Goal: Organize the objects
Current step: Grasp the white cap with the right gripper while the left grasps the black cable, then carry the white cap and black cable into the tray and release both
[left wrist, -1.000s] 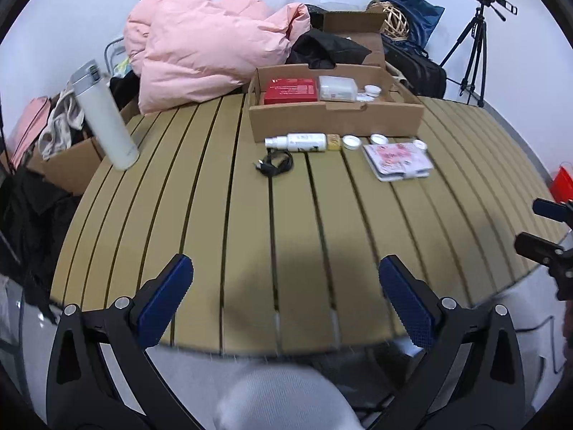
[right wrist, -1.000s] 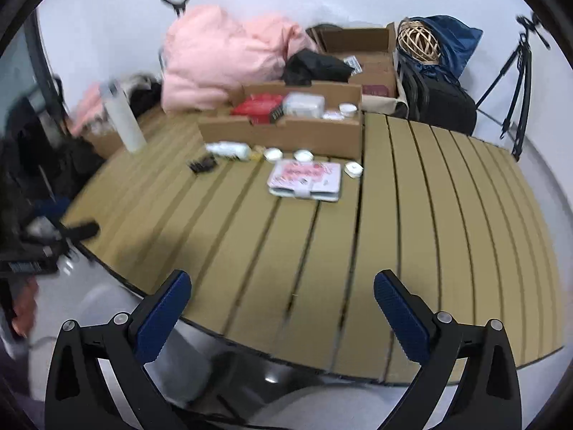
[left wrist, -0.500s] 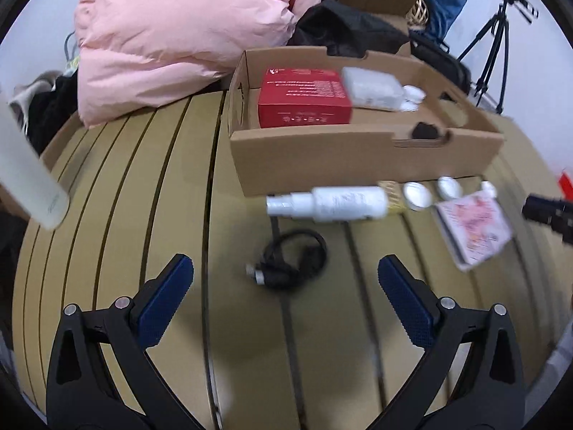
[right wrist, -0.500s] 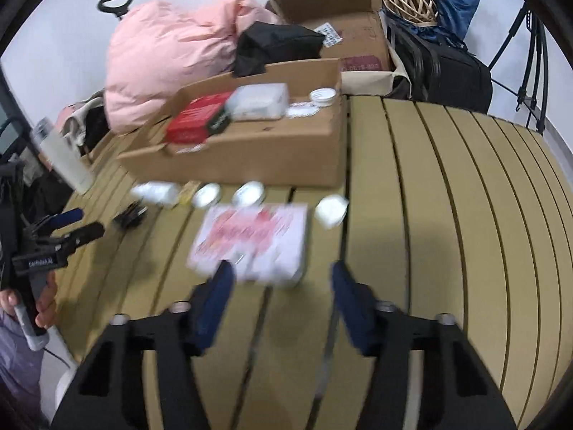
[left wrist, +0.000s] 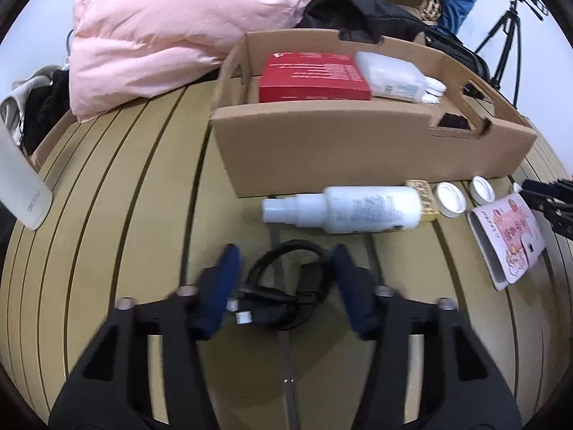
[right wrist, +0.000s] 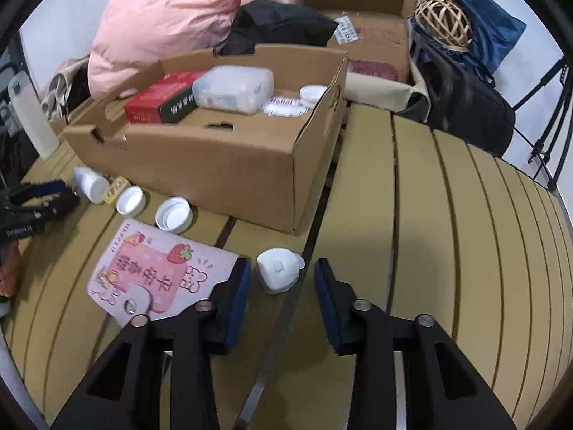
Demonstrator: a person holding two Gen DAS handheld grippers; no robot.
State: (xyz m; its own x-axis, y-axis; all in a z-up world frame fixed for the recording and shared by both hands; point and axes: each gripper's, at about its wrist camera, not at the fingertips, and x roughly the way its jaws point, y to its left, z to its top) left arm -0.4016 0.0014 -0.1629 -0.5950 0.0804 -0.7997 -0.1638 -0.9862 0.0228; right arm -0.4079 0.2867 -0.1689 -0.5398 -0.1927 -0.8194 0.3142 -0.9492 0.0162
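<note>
A coiled black cable (left wrist: 286, 286) is framed by the half-open left gripper (left wrist: 284, 290), a small white case (right wrist: 278, 274) by the half-open right gripper (right wrist: 282, 283); closing is probably needed next.

left claw (left wrist: 284, 288) straddling coiled black cable (left wrist: 286, 295), slatted table (left wrist: 125, 215)

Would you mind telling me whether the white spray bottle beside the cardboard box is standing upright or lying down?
Lying down. The white spray bottle rests on its side on the slatted table, its nozzle pointing left, along the cardboard box.
</note>
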